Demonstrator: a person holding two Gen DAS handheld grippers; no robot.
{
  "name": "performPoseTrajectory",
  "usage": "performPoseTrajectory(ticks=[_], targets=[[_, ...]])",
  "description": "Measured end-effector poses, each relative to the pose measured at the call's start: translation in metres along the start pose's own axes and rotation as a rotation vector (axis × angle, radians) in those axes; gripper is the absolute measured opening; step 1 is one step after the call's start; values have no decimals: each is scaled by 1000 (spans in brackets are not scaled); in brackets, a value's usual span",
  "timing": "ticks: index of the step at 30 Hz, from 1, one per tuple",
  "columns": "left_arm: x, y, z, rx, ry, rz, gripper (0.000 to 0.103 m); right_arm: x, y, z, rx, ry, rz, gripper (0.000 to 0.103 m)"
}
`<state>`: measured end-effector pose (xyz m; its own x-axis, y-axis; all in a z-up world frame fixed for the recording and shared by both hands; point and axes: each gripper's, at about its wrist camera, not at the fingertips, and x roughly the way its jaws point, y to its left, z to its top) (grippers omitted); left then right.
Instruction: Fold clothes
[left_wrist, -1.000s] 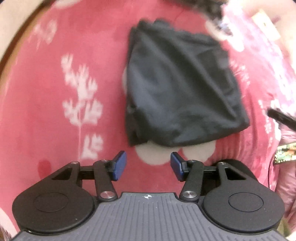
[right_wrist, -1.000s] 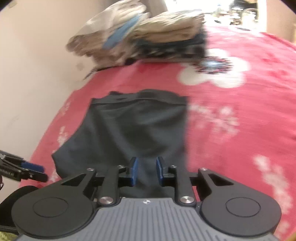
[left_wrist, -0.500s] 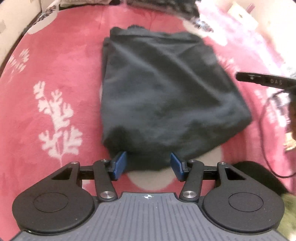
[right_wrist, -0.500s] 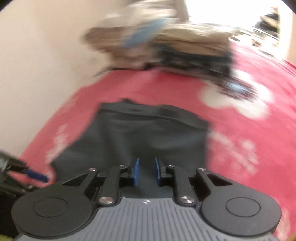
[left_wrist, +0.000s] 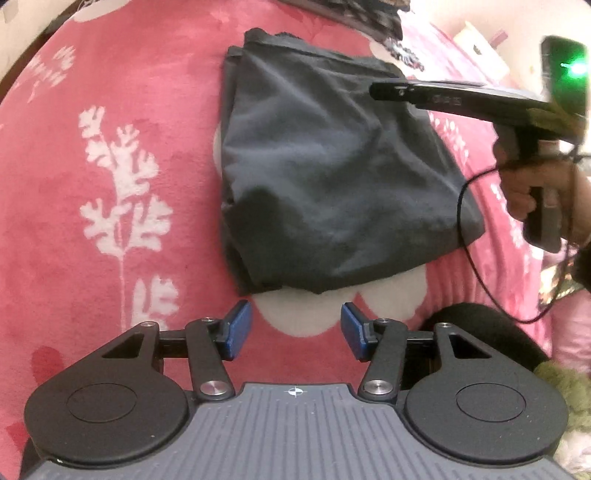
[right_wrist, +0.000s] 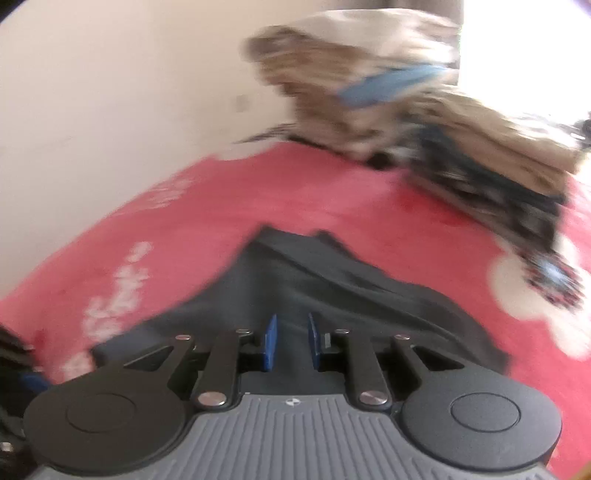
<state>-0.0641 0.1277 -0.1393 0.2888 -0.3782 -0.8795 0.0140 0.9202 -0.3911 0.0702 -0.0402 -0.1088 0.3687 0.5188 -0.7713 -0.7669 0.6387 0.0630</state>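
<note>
Hovering: left gripper (left_wrist: 295, 326) open, empty | right gripper (right_wrist: 291, 341) narrowly open, empty | black garment (left_wrist: 332, 177) folded

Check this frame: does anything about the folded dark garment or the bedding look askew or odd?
Slightly. The dark garment is folded but lopsided on the red floral blanket: its near edge slants and its left edge shows uneven layers. No damage or spill visible. The right wrist view is motion-blurred.

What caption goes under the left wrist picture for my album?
Open left gripper hovers just short of a folded black garment on a pink floral blanket.
</note>
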Motion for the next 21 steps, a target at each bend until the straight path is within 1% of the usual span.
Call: performPoseTrajectory(ticks=[1, 2, 4, 6, 7, 8, 9, 11, 12, 13, 15, 16, 18, 19, 20, 21], targets=[[0, 2, 1, -4, 0, -9, 53, 10, 1, 4, -8, 11, 12, 20], [1, 4, 2, -4, 2, -15, 53, 22, -4, 7, 32, 18, 10, 20], [1, 6, 3, 6, 5, -10, 53, 47, -21, 11, 152, 29, -7, 20], [2, 7, 2, 10, 10, 1, 53, 60, -53, 13, 385, -10, 26, 19], [2, 9, 1, 2, 11, 6, 53, 58, -67, 13, 488, -45, 22, 19], [1, 11, 0, -8, 12, 9, 53, 52, -80, 13, 566, -84, -8, 20], [-1, 14, -1, -19, 9, 14, 53, 42, -91, 11, 622, -122, -25, 24], [-7, 20, -3, -44, -7, 27, 53, 14, -112, 3, 710, -195, -29, 24], [-10, 23, -3, -58, -17, 30, 53, -1, -122, -2, 736, -220, -23, 28], [-14, 28, -2, -78, -34, 26, 53, -16, -130, -10, 758, -239, -17, 38], [-22, 40, 6, -133, -78, 5, 53, -48, -146, -35, 809, -261, 3, 49], [-23, 46, 11, -161, -100, -13, 54, -62, -154, -48, 834, -266, 17, 54], [-24, 59, 27, -217, -144, -55, 57, -74, -166, -76, 881, -211, 17, 60], [-23, 64, 36, -240, -163, -79, 61, -78, -172, -90, 904, -178, 14, 61], [-19, 69, 45, -253, -175, -111, 68, -82, -178, -104, 927, -144, 12, 62], [-13, 74, 56, -264, -173, -145, 69, -81, -184, -119, 956, -103, 21, 63]])
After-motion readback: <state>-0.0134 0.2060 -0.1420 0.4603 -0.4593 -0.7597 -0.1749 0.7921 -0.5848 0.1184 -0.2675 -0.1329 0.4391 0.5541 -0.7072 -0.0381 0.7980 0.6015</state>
